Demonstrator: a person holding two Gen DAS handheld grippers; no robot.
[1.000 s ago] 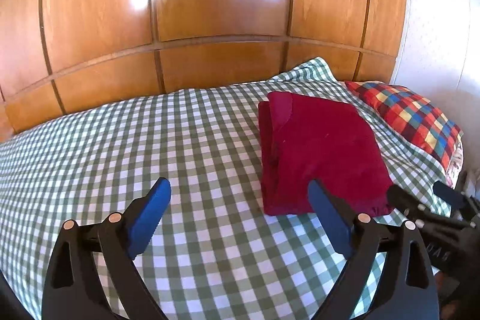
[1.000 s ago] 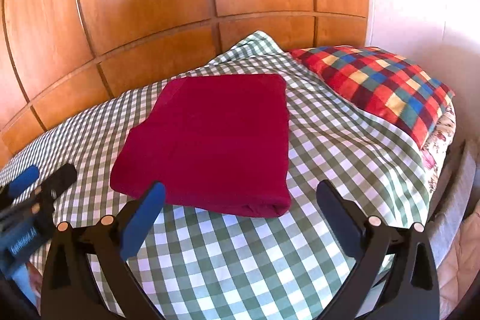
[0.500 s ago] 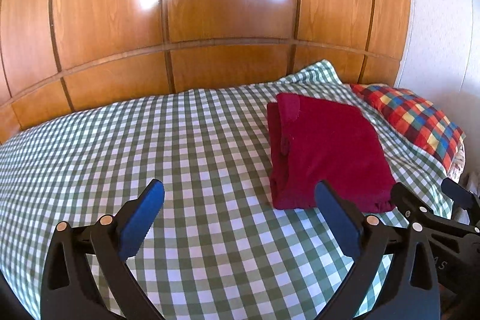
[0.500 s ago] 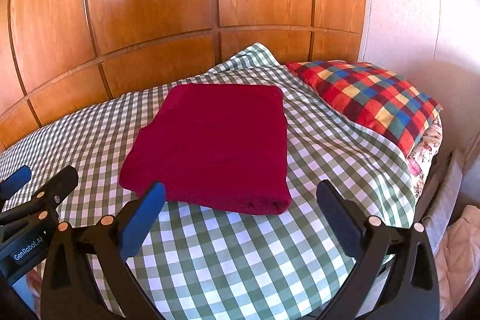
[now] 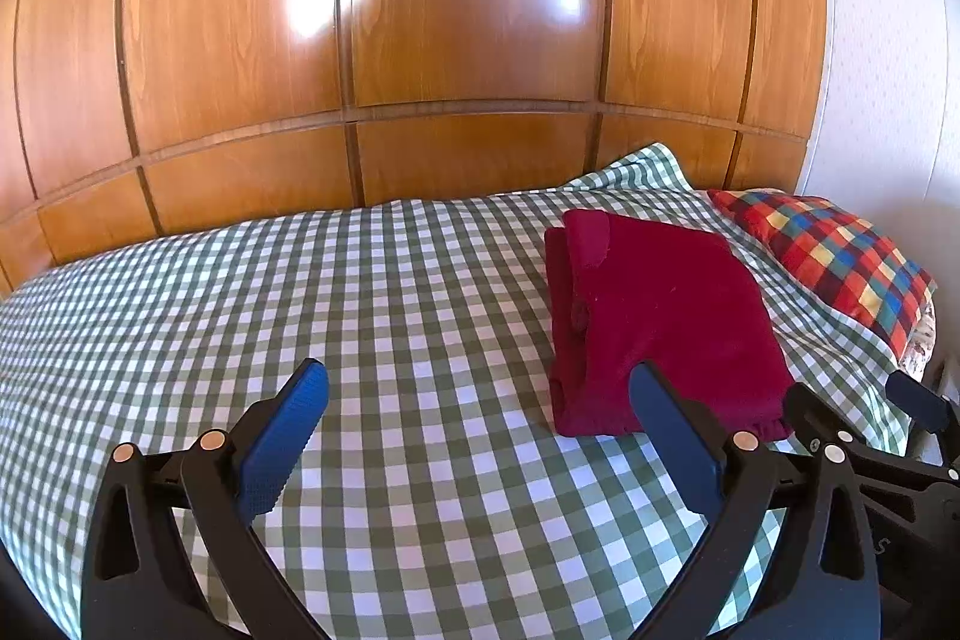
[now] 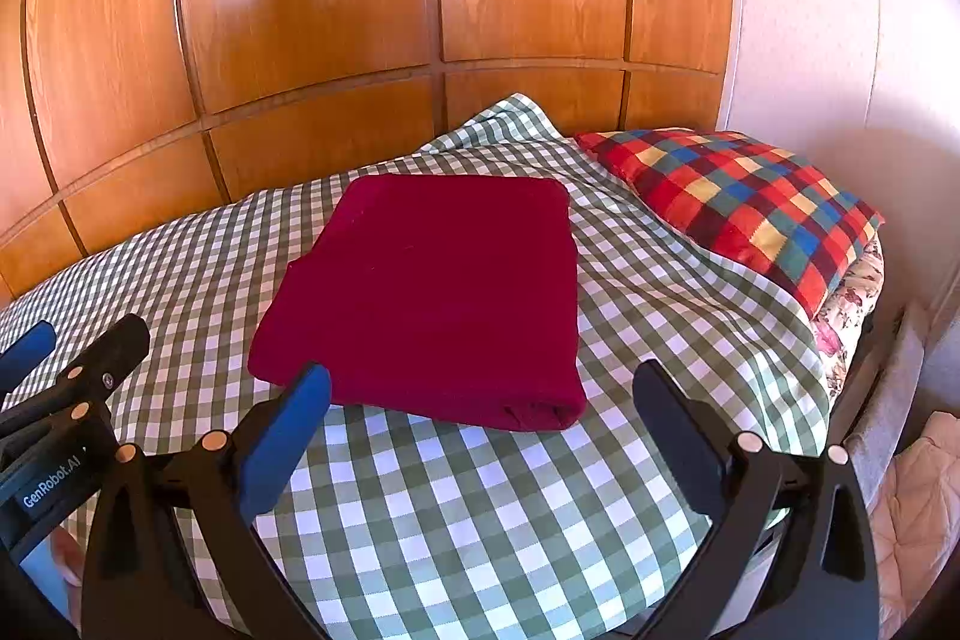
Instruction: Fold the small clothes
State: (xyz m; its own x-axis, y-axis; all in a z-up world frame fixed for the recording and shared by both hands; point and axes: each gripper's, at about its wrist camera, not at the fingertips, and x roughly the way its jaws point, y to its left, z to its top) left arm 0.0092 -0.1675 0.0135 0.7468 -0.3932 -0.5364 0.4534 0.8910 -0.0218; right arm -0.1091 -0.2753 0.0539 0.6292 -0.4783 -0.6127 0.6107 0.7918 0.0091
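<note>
Resting: a dark red garment (image 6: 432, 292), folded into a flat rectangle, lies on the bed (image 6: 480, 520) toward its far right part.
Bed: covered by a green and white checked sheet (image 5: 300, 310); one corner of the sheet stands up in a peak against the far panelling.
Garment, right wrist view: the smooth folded face is up, with a rolled fold along its near edge.
Garment, left wrist view (image 5: 666, 322): its left side shows stacked layers and a band-like strip at the far left corner.
Left hand-held gripper (image 5: 480, 424): jaws wide apart, having just finished opening, with only checked sheet between them; the right blue pad (image 5: 672, 436) overlaps the garment's near edge in the picture, and I cannot tell whether it touches the cloth.
Right hand-held gripper (image 6: 480, 424): jaws wide, gripping nothing; the near edge of the garment shows in the gap and the pads are not pressing on it.
Neighbours: each gripper shows at the edge of the other's view, the right one at the far right (image 5: 888, 436), the left one at the far left (image 6: 66, 388).
Pillow (image 6: 744, 202): red, blue and yellow checks, at the right of the bed, just beside the garment but apart from it.
Backdrop: glossy wooden panelling (image 5: 468, 10) behind the bed, a pale wall (image 6: 810, 10) at the right.
</note>
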